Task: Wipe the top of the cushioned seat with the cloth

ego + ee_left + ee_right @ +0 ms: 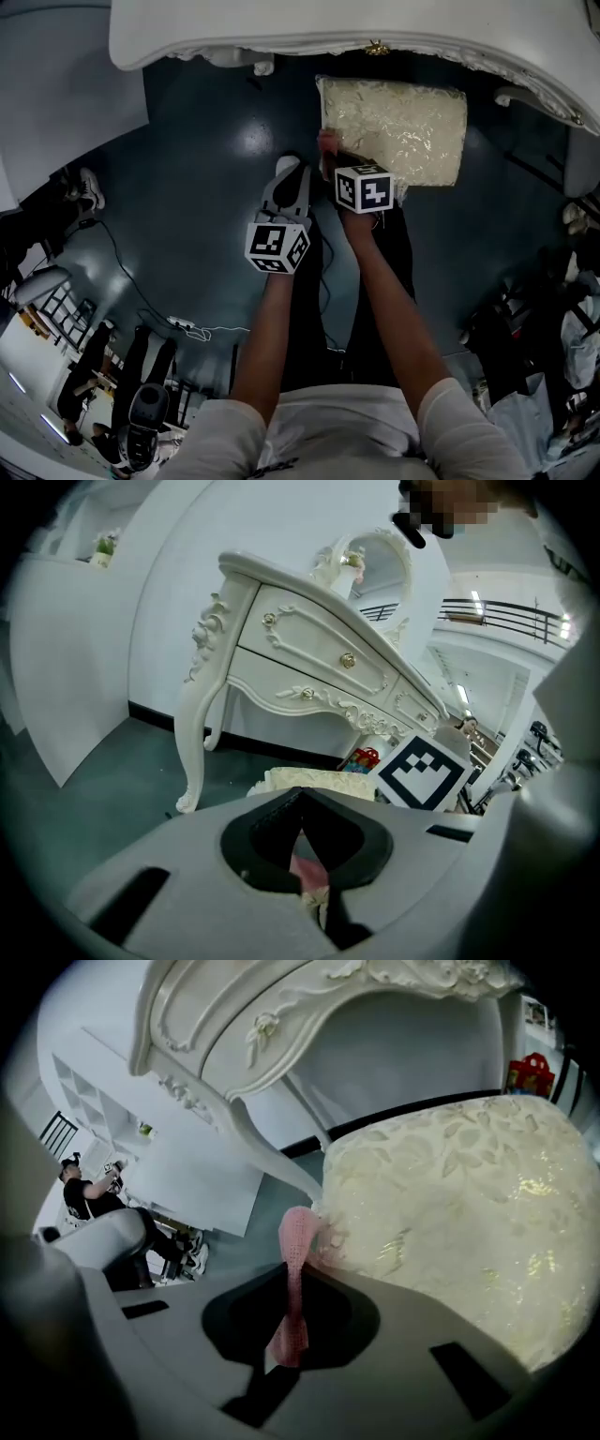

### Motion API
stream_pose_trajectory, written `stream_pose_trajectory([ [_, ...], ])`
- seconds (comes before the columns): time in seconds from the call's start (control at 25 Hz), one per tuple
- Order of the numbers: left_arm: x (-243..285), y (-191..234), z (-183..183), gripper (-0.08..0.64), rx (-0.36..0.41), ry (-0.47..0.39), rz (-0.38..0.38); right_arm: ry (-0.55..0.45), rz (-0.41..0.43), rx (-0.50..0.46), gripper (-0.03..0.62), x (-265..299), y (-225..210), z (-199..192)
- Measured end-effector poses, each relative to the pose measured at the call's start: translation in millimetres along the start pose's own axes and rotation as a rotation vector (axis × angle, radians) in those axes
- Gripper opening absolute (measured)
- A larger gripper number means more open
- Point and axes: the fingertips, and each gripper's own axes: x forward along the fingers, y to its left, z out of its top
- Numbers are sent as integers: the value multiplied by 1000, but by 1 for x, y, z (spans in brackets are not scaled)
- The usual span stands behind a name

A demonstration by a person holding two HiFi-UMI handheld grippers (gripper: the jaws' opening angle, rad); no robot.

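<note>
Your right tongs (298,1277) are closed on the cloth (294,1241): a pink, dotted strip runs up between the jaws and stands out past their tips. Its free end sits at the nearest corner of the seat (450,1222), right against the fringed edge. From these tongs the cream, leaf-patterned cushion top spreads ahead and to the right.

In the head view the right tongs (331,161) reach the seat's (394,131) left edge, with the cloth (326,141) at their tip.

Your left tongs (288,171) hang just left of the right pair and a little behind them, over the dark floor (206,150) and clear of the seat. In their own view the left tongs (300,803) have their jaw tips drawn together with nothing held at the tips. A pinkish patch shows in the gap behind them, and you cannot tell what it is. Ahead of them lies the seat's (300,780) pale edge.

Beyond both tongs stands the white carved table (309,649), its top edge (328,28) past the far side of the seat.
</note>
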Motion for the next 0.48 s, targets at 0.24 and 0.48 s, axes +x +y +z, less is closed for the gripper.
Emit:
stream_pose_trajectory([
  [0.24,-2,5,-2,14,-6,0,-5,67,-47,-21,23,22,0,-8],
  [0.48,5,-8,-2,14,13,9,-24,18,-35,-4,23,4,-13,-4],
])
